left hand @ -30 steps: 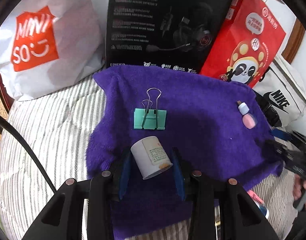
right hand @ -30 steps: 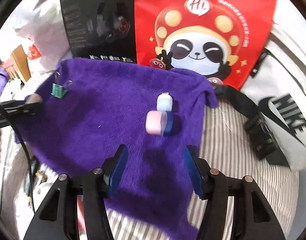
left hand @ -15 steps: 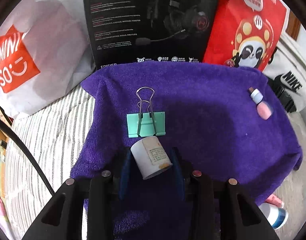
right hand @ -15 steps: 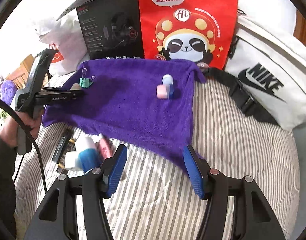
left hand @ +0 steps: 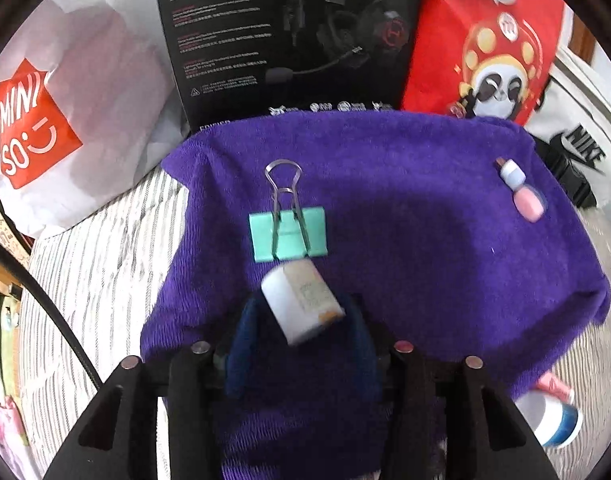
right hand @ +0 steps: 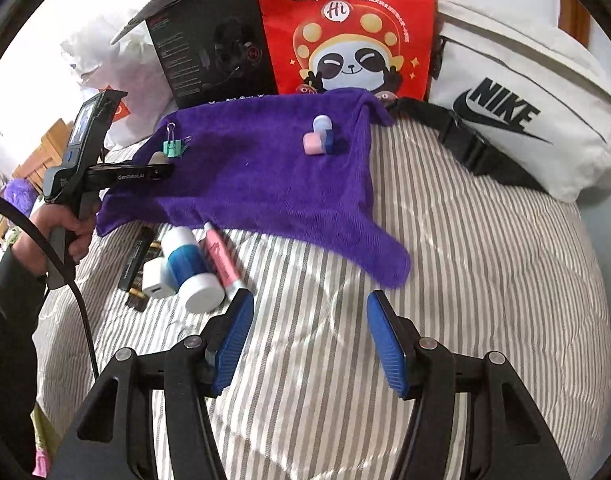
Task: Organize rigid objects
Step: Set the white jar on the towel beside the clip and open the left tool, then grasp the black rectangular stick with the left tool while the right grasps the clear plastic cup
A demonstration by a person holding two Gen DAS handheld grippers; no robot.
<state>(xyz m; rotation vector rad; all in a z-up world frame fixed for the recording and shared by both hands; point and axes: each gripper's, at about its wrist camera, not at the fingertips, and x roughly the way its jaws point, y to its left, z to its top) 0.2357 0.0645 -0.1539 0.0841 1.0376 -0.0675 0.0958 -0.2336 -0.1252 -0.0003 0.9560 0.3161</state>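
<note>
Left wrist view: my left gripper (left hand: 301,320) has just been opening, the small white bottle (left hand: 301,304) loose between its jaws on the purple towel (left hand: 405,248), just beside the green binder clip (left hand: 288,234). Right wrist view: my right gripper (right hand: 309,340) stands open and empty above the striped bed (right hand: 485,280).

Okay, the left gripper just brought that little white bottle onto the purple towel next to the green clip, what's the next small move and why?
Probably lift the left gripper up and back. Its jaws have just been opening, and the white bottle appears loose between the pads, blurred, just short of the green binder clip on the purple towel. Backing away leaves it placed.
</note>
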